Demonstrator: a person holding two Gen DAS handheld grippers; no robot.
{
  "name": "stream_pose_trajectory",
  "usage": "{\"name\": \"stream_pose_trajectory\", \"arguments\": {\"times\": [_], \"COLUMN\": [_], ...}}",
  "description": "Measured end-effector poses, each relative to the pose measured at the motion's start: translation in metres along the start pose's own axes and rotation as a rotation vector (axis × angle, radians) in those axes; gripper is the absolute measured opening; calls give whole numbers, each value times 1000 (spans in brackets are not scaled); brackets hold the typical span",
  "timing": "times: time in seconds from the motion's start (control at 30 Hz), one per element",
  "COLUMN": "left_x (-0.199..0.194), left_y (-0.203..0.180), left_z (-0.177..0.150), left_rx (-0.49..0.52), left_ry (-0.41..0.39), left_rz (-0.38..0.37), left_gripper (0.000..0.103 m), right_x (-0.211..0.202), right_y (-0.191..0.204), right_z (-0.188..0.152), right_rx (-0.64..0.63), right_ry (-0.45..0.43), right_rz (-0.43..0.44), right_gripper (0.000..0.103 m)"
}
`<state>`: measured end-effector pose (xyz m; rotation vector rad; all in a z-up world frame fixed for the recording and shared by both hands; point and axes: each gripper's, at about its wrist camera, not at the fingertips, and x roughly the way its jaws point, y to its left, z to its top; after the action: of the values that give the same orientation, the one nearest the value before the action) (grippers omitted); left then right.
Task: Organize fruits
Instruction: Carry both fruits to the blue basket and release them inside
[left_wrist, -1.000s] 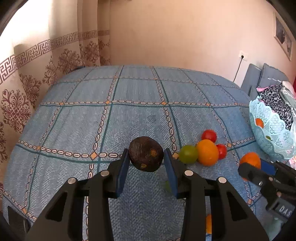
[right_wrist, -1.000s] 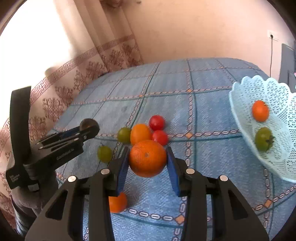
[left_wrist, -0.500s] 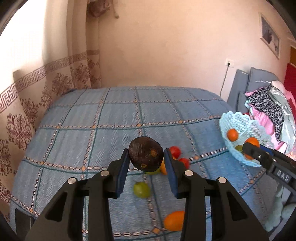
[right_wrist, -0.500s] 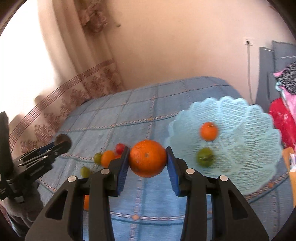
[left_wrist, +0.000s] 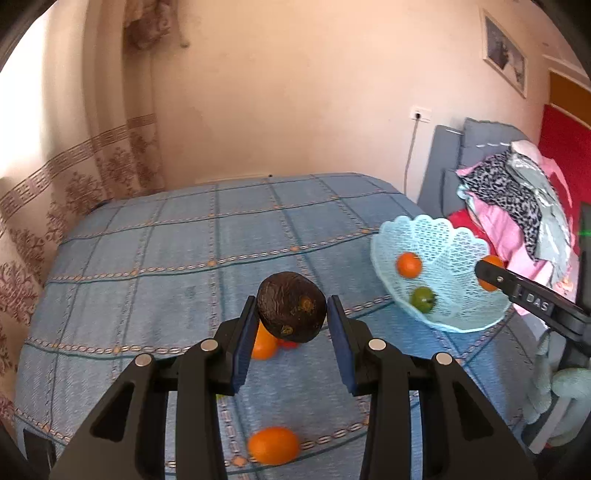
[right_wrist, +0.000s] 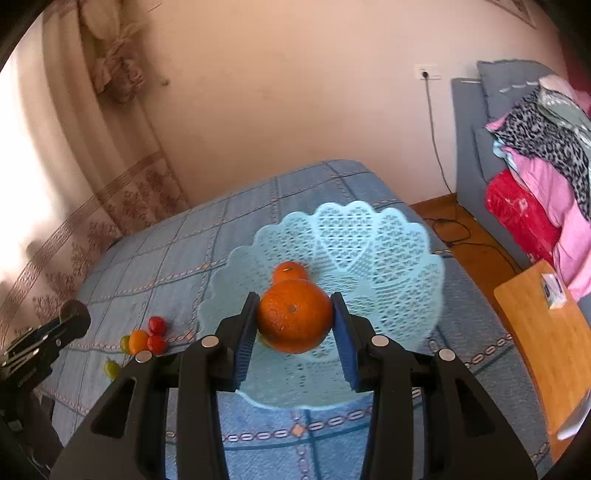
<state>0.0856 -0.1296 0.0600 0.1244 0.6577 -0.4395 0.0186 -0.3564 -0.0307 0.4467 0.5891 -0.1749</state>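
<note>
Only "DAS" legible, right claw (left_wrist: 491, 275) clamping orange (right_wrist: 294, 315); left claw (left_wrist: 291, 317) clamping avocado (left_wrist: 291, 306).

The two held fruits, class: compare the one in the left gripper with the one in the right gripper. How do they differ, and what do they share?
The left gripper holds a dark brown, dull, wrinkled fruit; the right gripper holds a bright orange with glossy, dimpled skin. The dark fruit hangs over loose fruit on the bedspread; the orange hangs over the blue basket. Both are roundish, clamped between blue pads.
</note>
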Motion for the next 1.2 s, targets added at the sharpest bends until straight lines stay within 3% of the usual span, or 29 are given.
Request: {"name": "stream_pose_trajectory", "arguments": {"times": [0.4,0.7,0.83,1.2], "left_x": [23,44,50,55], "left_y": [-57,-81,-89,-104], "left_z": [10,15,15,14], "left_rx": [87,118,127,142], "left_ry": [15,38,47,52], "left_rz": [-97,-128,-137,-178], "left_gripper": [38,38,38,38], "right_x": [8,9,6,-5], "right_y": [-24,-32,-34,-34], "right_z": [5,8,10,13], "right_rx": [44,64,80,100], "right_ry": [8,16,-7,-45], "right_rz": [-59,-61,-59,-70], "right_gripper": [40,41,64,64]}}
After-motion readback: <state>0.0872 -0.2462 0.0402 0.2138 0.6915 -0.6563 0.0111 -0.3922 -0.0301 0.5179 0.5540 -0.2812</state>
